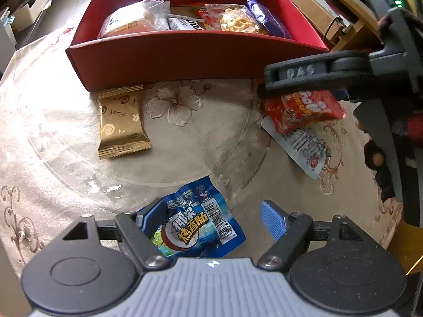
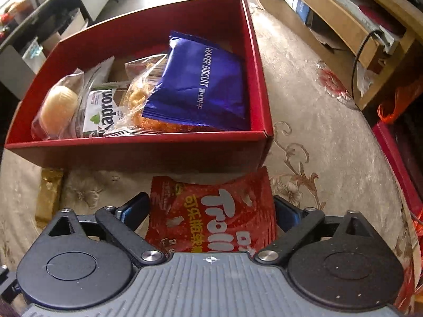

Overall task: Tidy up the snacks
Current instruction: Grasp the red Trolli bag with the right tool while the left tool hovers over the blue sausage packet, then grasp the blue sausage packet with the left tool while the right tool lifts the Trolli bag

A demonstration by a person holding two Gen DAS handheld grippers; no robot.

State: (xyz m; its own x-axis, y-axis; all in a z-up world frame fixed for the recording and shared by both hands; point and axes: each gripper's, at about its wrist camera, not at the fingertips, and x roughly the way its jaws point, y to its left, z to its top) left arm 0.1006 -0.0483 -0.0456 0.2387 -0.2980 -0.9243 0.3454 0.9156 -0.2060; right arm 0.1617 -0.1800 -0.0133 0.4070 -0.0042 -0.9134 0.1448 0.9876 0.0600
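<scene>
A red box (image 1: pixel 185 52) (image 2: pixel 132 150) stands at the far side of the table with several snack packets in it, among them a blue wafer packet (image 2: pixel 201 87). A blue sausage packet (image 1: pixel 195 224) lies on the cloth between the fingers of my left gripper (image 1: pixel 208 219). It sits against the left pad, with a gap to the right pad (image 1: pixel 273 219). My right gripper (image 2: pixel 211 206) is wide open over a red gummy packet (image 2: pixel 211 211) (image 1: pixel 304 108), one finger (image 1: pixel 298 75) above it. That packet rests on a grey-white packet (image 1: pixel 304 142). A gold packet (image 1: pixel 121 121) (image 2: pixel 49 192) lies by the box front.
A clear round glass plate (image 1: pixel 238 158) covers the flowered tablecloth. Wooden shelves (image 2: pixel 343 21) with a cable stand to the right beyond the table edge. A dark sleeve (image 1: pixel 412 126) shows behind the right gripper. Desks and boxes stand far left.
</scene>
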